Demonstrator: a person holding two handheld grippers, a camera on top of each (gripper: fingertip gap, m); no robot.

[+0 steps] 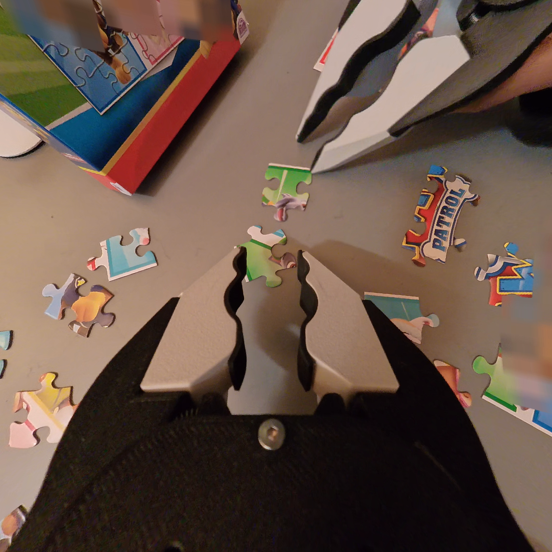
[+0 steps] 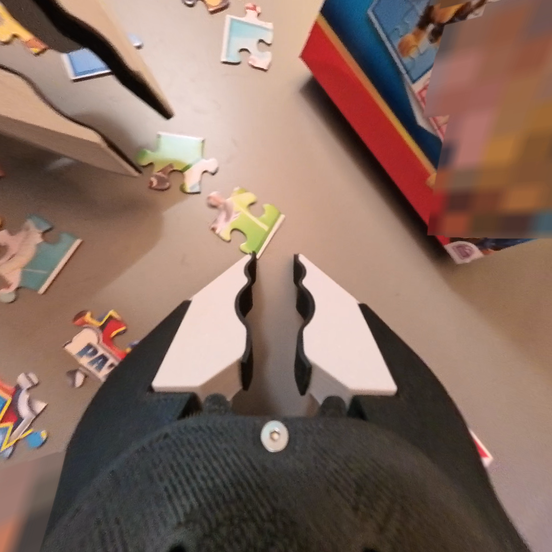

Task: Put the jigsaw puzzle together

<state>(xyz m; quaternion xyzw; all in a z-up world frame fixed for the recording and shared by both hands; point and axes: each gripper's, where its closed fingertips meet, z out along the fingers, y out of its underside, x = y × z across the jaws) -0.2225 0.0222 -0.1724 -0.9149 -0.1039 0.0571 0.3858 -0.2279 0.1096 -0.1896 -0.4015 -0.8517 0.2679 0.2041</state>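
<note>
1. the left gripper (image 1: 271, 254) has its jaws apart, with a green puzzle piece (image 1: 263, 257) lying flat on the grey table (image 1: 209, 209) between the tips; its left fingertip (image 1: 239, 254) overlaps the piece's edge, while the right pad stands clear of it.
2. the right gripper (image 2: 274, 258) is also parted and bare, its left tip just at the corner of a second green piece (image 2: 245, 221).
3. both pieces lie flat and thin, so a pinch would likely need the tips low at opposite edges, or one edge tipped up first.
4. the two green pieces lie near each other, apart, not joined.
5. a red and blue puzzle box (image 1: 125, 119) stands close by; other loose pieces (image 1: 125, 254) lie scattered.
</note>
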